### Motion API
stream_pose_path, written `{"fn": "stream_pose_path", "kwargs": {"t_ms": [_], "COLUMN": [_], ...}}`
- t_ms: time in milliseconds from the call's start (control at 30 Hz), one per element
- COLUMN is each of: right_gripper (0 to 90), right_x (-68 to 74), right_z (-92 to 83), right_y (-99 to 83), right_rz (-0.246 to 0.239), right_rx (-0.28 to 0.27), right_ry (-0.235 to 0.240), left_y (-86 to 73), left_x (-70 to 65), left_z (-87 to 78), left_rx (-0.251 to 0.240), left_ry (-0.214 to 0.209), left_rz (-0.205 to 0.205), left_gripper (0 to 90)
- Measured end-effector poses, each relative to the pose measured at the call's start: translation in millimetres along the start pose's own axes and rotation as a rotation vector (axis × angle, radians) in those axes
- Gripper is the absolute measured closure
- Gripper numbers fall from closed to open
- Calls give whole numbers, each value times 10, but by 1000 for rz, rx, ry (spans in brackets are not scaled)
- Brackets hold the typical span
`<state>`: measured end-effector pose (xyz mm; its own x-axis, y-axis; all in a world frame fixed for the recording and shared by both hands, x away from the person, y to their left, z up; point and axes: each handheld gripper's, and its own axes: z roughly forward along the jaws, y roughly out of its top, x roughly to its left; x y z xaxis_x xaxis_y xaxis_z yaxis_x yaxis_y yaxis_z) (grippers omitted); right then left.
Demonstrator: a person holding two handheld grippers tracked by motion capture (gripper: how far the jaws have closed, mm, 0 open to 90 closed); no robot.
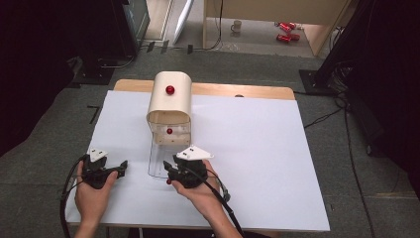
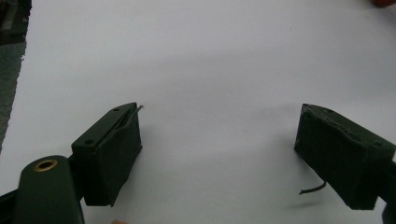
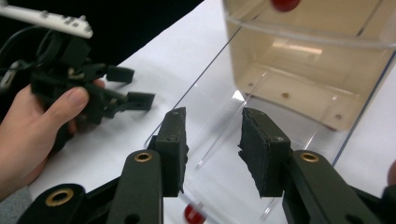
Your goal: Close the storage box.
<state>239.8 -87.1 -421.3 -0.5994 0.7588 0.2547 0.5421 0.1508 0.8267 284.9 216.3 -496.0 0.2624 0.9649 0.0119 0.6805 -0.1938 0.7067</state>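
One step reads as done: I judge the clear door (image 3: 243,154) of the bread box (image 1: 169,101) lowered flat on the bench (image 1: 257,144), its red knob (image 3: 193,213) just below my right gripper (image 3: 212,140), jaws released around nothing. Door long axis runs from jaws toward box; left gripper (image 2: 219,149) jaws released, empty, well apart; contents work remains.

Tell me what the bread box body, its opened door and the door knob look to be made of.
Bread box body: pale bent wood, matte, though the grain is too faint to be sure. Door: clear glossy plastic, since the white tabletop shows through. Door knob: glossy red ball, probably plastic or painted wood.
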Motion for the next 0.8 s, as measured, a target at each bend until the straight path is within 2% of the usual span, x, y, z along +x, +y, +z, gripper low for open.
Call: {"fn": "stream_pose_path", "kwargs": {"t_ms": [133,500,800], "right_gripper": [625,668,686], "right_x": [93,255,319], "right_z": [-80,-179,-89], "right_y": [-101,-361,-578], "right_rz": [-16,12,7], "right_rx": [-8,-15,30], "right_ry": [5,31,40], "left_y": [0,1,0], "left_x": [0,1,0], "left_z": [0,1,0], "left_rx": [0,0,0], "left_ry": [0,0,0], "left_rz": [1,0,1], "left_gripper": [144,144,144]}}
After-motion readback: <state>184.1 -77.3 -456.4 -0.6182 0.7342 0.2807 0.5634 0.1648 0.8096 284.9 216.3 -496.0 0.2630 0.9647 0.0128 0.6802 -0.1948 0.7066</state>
